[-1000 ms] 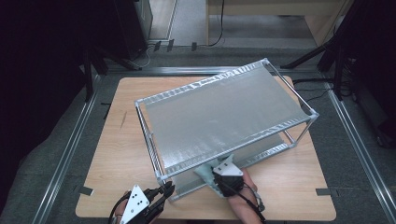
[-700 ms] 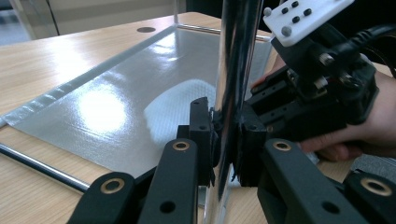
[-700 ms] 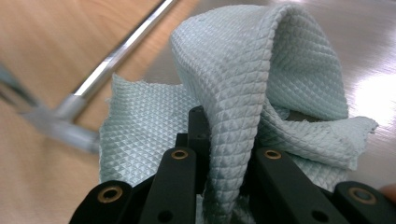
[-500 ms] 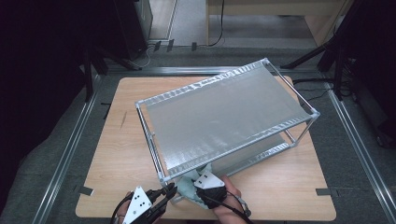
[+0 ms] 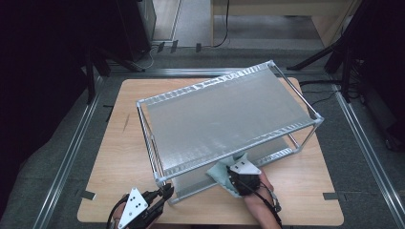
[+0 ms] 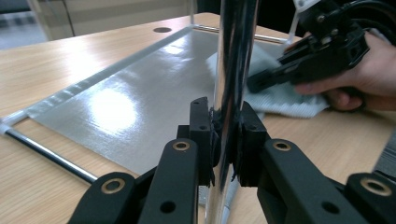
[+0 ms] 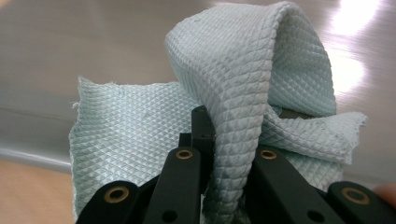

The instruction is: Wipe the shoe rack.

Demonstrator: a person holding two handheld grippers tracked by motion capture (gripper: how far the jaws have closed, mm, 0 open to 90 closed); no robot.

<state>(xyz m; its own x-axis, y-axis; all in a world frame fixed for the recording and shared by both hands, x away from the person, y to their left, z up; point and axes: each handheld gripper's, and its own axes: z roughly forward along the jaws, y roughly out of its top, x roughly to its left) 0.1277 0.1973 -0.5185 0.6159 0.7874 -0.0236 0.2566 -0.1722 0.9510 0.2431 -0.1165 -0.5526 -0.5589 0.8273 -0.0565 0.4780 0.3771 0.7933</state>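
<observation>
Wiping lower shelf (image 5: 279,153) near rack's front edge. Right tongs (image 7: 224,135) pinching cloth (image 7: 243,84) fold: soft, light, floppy, gripping bunched middle. Left tongs (image 6: 227,135) clamping rack's corner post (image 6: 236,56): stiff, slick chrome, steadying.

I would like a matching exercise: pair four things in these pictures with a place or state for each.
Things:
1. left gripper
2. right gripper
3. cloth
4. rack

States:
a. pale green, lies on the lower shelf
b. shut on a shiny post
c. stands on the wooden table
d. shut on the cloth

Pairs: 1-b, 2-d, 3-a, 4-c
</observation>
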